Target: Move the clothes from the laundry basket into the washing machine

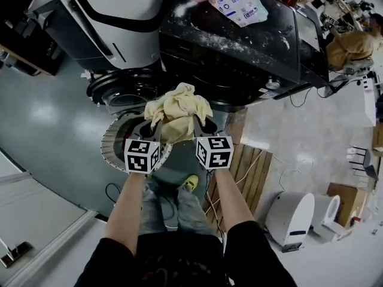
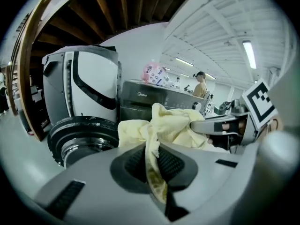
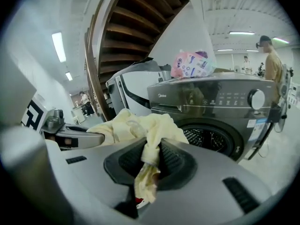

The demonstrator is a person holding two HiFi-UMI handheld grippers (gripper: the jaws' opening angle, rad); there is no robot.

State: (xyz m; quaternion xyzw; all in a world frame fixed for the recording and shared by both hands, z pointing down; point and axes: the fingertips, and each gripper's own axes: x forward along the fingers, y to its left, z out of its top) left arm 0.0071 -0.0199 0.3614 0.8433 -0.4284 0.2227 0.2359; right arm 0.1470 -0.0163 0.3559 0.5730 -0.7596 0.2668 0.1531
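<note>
One yellow cloth (image 1: 178,109) is pinched by the near-closed jaws of the left gripper (image 2: 151,163) and the right gripper (image 3: 149,161), its bulk bunched at twelve o'clock.

Pink packet (image 1: 235,2), wooden pallet (image 1: 249,171), white floor unit (image 1: 292,217), cables (image 1: 286,173)

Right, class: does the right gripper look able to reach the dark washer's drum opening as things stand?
Probably yes. The drum opening faces the right gripper with nothing between them. The yellow cloth, also pinched by the left gripper, would have to travel along.
</note>
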